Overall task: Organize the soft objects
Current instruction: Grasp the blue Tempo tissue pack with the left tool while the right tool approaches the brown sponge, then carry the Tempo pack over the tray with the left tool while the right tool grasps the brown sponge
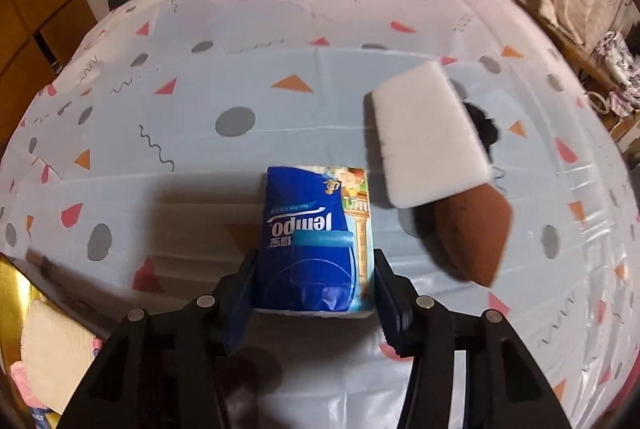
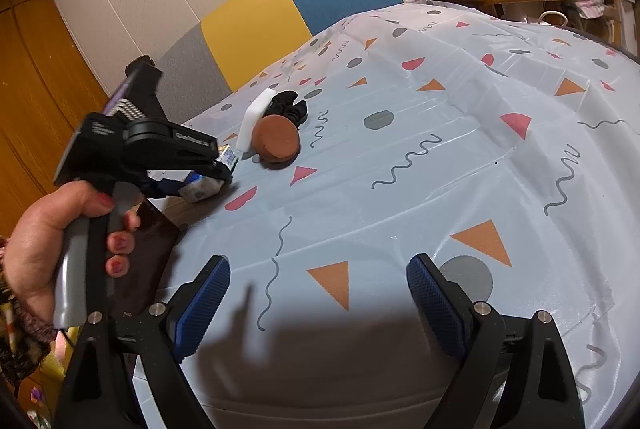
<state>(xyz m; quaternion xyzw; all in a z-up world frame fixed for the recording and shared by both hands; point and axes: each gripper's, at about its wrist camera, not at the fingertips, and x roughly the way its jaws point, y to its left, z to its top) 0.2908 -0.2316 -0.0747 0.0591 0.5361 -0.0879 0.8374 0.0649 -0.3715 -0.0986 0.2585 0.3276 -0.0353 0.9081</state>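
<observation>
The tissue pack (image 1: 316, 241) is clamped in the left gripper (image 1: 314, 285) above the worktop (image 1: 280, 89) — the right gripper (image 2: 318, 293) is held apart, empty.

Your blue Tempo tissue pack (image 1: 316, 241) sits pinched at its two long sides, its printed face up and the lettering upside down to you, low over the patterned cloth. To its right your white foam block (image 1: 428, 133) leans tilted, its lower end resting on the brown round sponge (image 1: 472, 233). Behind those two you have a black crumpled scrunchie (image 2: 290, 109), touching the white block and just beside the brown sponge.
</observation>
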